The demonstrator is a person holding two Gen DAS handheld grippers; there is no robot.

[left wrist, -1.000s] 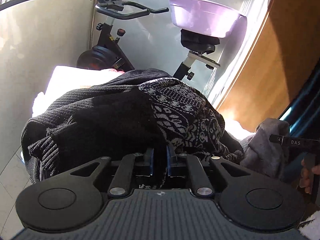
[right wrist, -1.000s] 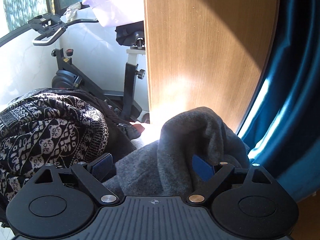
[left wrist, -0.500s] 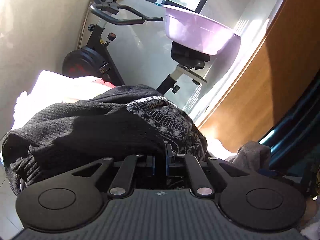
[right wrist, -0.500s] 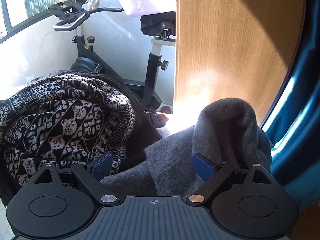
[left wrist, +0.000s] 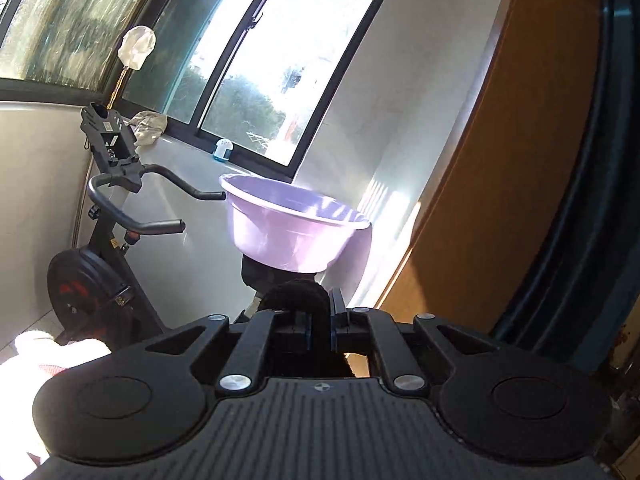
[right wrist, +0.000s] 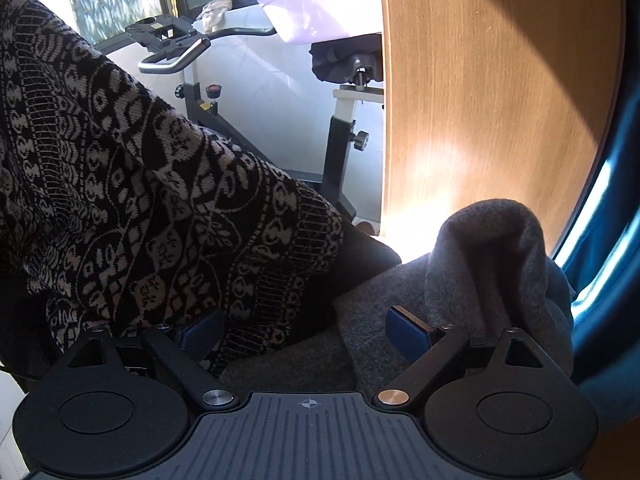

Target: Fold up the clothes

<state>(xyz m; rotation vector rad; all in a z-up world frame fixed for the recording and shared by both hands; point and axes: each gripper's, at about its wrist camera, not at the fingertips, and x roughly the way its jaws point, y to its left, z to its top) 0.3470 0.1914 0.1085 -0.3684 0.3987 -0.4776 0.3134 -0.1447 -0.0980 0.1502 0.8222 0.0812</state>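
My left gripper (left wrist: 320, 326) is shut on a bunch of the black knit sweater (left wrist: 294, 298), which bulges above the fingers and hangs out of sight below. In the right wrist view the same sweater's black-and-cream patterned side (right wrist: 140, 200) hangs lifted across the left half of the picture. My right gripper (right wrist: 306, 330) stands open just in front of it, its left pad near the patterned hem, its right pad over a grey garment (right wrist: 472, 272) that lies heaped below. Nothing is pinched between the right pads.
An exercise bike (left wrist: 104, 248) stands by the wall with a purple basin (left wrist: 288, 232) on its saddle. A wooden panel (right wrist: 500, 92) and a teal curtain (right wrist: 608, 240) close off the right. White cloth (left wrist: 48, 356) lies at the lower left.
My left gripper has risen and tilted up with the black sweater in it; the pile dropped out of its view. In the right view the patterned sweater now hangs higher and nearer.
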